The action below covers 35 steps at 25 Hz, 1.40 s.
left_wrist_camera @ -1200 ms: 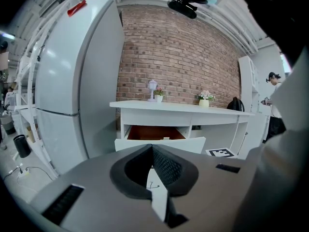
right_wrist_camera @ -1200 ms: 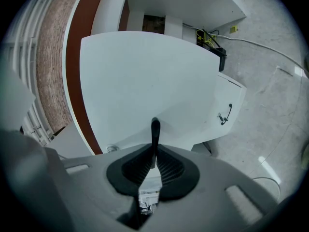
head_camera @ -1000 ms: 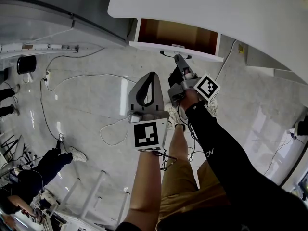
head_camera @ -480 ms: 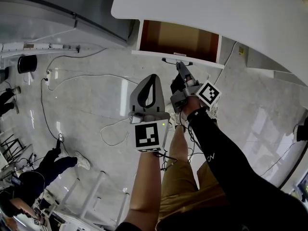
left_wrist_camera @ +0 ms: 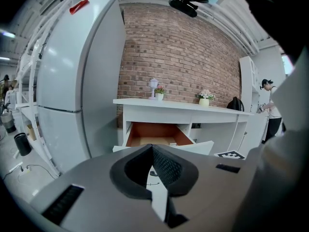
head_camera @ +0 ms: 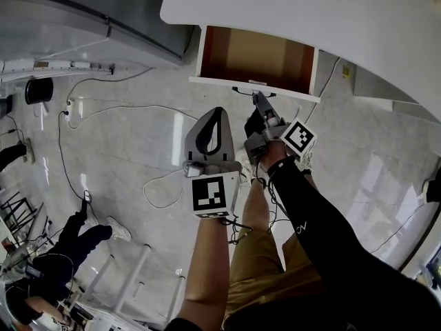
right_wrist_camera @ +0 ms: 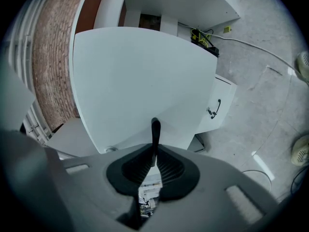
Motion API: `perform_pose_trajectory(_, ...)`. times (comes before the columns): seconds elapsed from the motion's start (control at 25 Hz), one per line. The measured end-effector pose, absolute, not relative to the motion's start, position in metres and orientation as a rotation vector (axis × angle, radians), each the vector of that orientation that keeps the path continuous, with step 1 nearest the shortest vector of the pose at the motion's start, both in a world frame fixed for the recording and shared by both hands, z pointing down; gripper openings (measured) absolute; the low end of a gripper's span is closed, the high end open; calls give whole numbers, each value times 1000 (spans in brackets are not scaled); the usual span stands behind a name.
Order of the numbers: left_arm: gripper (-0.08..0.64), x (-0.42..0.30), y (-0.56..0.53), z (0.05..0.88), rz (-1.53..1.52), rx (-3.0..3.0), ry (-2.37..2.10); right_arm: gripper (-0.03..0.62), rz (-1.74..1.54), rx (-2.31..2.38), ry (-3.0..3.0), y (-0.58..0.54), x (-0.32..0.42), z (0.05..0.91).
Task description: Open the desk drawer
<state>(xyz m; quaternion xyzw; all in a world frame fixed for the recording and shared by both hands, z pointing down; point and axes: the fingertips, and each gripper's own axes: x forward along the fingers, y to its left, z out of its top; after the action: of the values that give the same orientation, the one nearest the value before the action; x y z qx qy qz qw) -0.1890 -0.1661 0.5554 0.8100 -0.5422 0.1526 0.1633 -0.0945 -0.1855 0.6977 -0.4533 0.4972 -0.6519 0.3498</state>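
Bright even light, fisheye-warped edges

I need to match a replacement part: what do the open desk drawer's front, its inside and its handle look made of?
The white drawer front looks like smooth matt painted or laminated board: even colour, no grain. The drawer's brown inside looks like wood or wood-look board, possibly veneer, with a flat warm tone. The thin black bar handle is probably coated metal, being slim and dark, though plastic can't be ruled out.

Clamped on thin black handle [right_wrist_camera: 155,129] of white drawer [right_wrist_camera: 140,81] (filling most of frame). Bordered by brick wall [right_wrist_camera: 53,57] left, grey floor [right_wrist_camera: 260,95] right.
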Motion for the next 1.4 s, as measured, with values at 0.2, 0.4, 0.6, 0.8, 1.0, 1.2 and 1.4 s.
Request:
perform_pose_trajectory(0.2,6,-188,-159,549,417,2321,-1540,26,-1684,-1176,1273,-179,-96,693)
perform_pose_trajectory(0.4,6,-188,-159,549,436,2326,-1538,26,-1682,-1184,1318,-175,-96,694)
perform_pose_trajectory(0.6,6,-188,-159,547,434,2329,-1537,26,-1689,-1187,1302,-174,-96,694)
perform_pose_trajectory(0.8,7,-189,-159,546,433,2329,-1540,26,-1712,-1207,1342,-162,-102,700)
perform_pose_trajectory(1.0,7,-191,-157,545,439,2333,-1542,25,-1770,-1230,1322,-134,-106,716)
perform_pose_trajectory(1.2,7,-198,-153,550,442,2317,-1549,25,-1770,-1231,1321,-132,-107,719)
perform_pose_trajectory(1.4,7,-196,-152,548,404,2313,-1547,25,-1816,-1255,1328,-125,-110,726)
